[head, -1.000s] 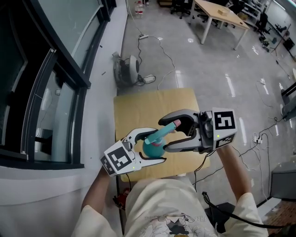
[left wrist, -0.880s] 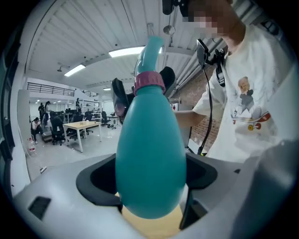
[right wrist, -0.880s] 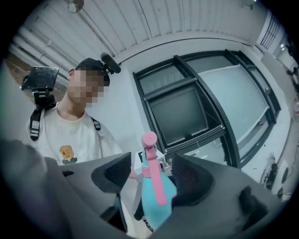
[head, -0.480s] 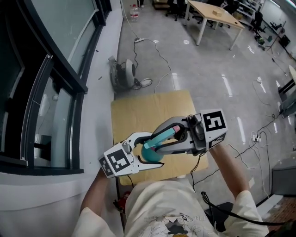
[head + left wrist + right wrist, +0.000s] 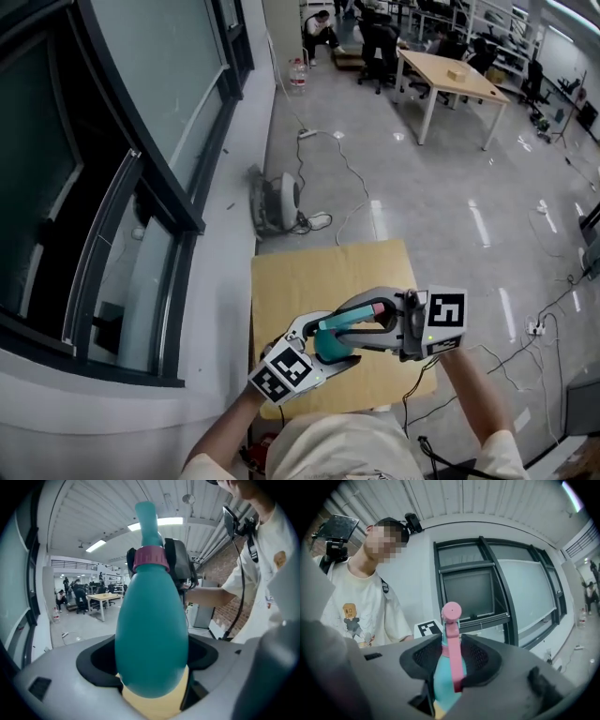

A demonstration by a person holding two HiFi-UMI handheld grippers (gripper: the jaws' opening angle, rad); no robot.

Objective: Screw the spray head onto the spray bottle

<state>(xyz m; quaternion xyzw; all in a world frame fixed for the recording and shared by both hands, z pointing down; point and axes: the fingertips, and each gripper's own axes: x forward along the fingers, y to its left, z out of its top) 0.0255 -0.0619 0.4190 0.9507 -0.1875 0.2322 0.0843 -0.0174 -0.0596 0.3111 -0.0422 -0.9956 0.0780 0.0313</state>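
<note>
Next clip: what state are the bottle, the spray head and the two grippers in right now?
Spray bottle: held tilted above the table, gripped round its body.
Spray head: sitting on the spray bottle's neck; how far it is screwed on cannot be told.
Left gripper: shut on the spray bottle.
Right gripper: fingers have just been closing, now shut on the spray head.

We look down on a glossy grey floor (image 5: 441,216) trailing white cables (image 5: 352,178), dark-framed glass windows (image 5: 122,141) from eight to eleven o'clock, a pale wooden white-legged desk (image 5: 450,75) at one o'clock, and a square tan tabletop (image 5: 309,281) at six.
</note>
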